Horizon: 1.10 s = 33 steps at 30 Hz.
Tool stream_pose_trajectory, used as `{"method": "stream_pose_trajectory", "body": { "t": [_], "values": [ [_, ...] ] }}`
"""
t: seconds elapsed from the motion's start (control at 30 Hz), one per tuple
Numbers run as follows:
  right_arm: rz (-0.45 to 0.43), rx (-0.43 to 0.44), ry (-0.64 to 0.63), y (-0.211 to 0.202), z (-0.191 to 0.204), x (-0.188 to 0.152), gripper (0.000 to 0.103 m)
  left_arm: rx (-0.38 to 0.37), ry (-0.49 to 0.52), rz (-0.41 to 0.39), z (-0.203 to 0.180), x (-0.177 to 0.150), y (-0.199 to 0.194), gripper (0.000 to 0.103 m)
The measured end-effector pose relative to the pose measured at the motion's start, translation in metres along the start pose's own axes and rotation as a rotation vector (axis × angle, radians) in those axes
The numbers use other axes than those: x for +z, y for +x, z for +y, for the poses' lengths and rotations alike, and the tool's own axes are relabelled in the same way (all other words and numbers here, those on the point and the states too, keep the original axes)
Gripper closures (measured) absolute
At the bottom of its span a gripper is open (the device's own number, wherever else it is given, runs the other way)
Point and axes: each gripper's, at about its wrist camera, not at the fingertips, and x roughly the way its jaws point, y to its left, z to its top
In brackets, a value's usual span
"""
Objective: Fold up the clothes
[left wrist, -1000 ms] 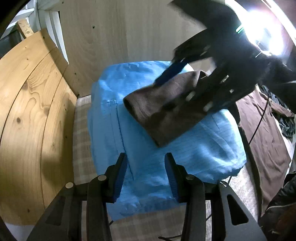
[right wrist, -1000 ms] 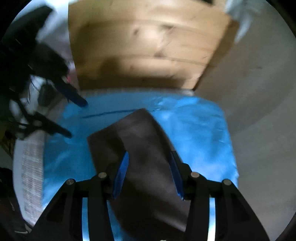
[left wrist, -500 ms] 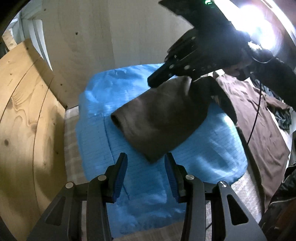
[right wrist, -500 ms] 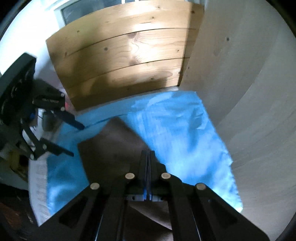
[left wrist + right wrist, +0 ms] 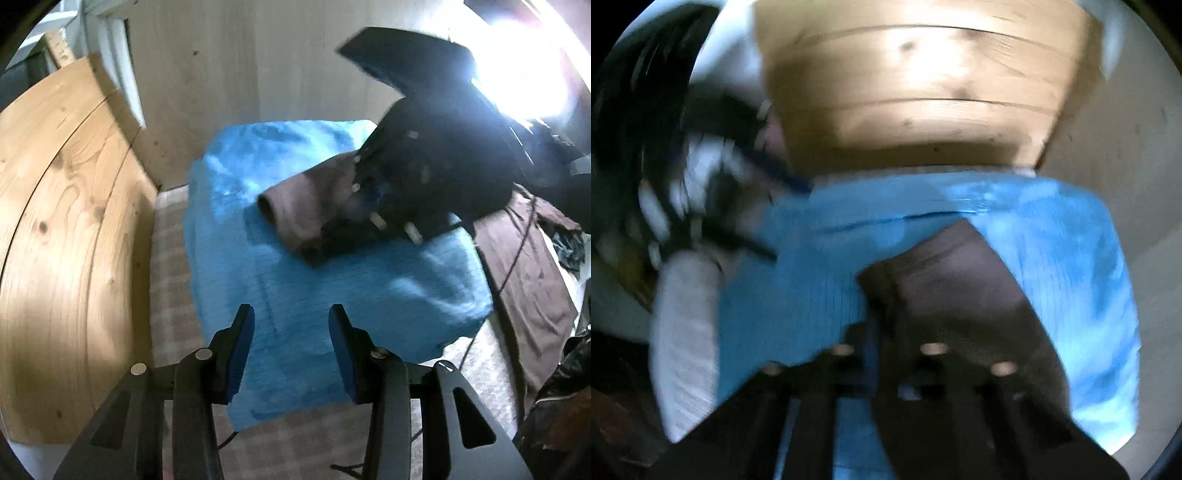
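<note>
1. The brown cloth [image 5: 295, 210] lies on top of the blue cloth [image 5: 303, 295]. It sits at about 1 o'clock from the left gripper [image 5: 290, 332], a little way off.
2. The blue cloth is spread flat over a checked blanket [image 5: 166, 258]. A wooden board [image 5: 55, 221] stands at 9 o'clock, and a pale wall [image 5: 240, 66] is at 12 o'clock.
3. The left gripper is wide apart and holds nothing. Its blue pads [image 5: 240, 347] hang over the near edge of the blue cloth.
4. The right gripper [image 5: 354, 218] is down on the right end of the brown cloth, at 2 o'clock in the left view. In the right view the picture is smeared, but the two arms of the right gripper [image 5: 886, 354] look pressed close together with brown cloth between them. I think it is pinching the brown cloth.
5. The brown cloth looks soft, thin and light. It bends easily and has a rolled, open end at its left side. It will flop and slide over the blue cloth if pulled fast.
6. A good place to hold is a corner or an edge, not the middle. The free left end, near the rolled opening, is the spot for the left gripper.
7. More dark brown clothes [image 5: 524, 273] lie at 3 o'clock, waiting.
8. The fold looks only partly done, because the brown cloth is lumpy and not flat yet.
</note>
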Motion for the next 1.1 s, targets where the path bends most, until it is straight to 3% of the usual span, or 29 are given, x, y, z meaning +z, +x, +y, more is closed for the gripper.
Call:
{"method": "stream_pose_trajectory", "body": {
  "t": [0.17,0.27,0.63,0.93,1.1],
  "values": [
    [-0.091,0.156,0.184,-0.028,-0.037,-0.008,0.098,-0.032,0.060,-0.015,-0.012,0.018,0.011,0.063],
    [-0.116,0.202,0.240,-0.034,-0.046,-0.014,0.098,-0.046,0.088,-0.032,-0.016,0.036,0.019,0.063],
    [-0.152,0.238,0.254,-0.047,-0.054,-0.026,0.098,-0.038,0.161,-0.063,-0.015,0.073,0.021,0.063],
    [-0.156,0.240,0.242,-0.047,-0.050,-0.027,0.098,-0.033,0.234,0.004,-0.021,0.084,0.042,0.063],
    [-0.153,0.237,0.224,-0.049,-0.047,-0.027,0.098,-0.041,0.225,0.025,-0.015,0.088,0.048,0.063]
  ]
}}
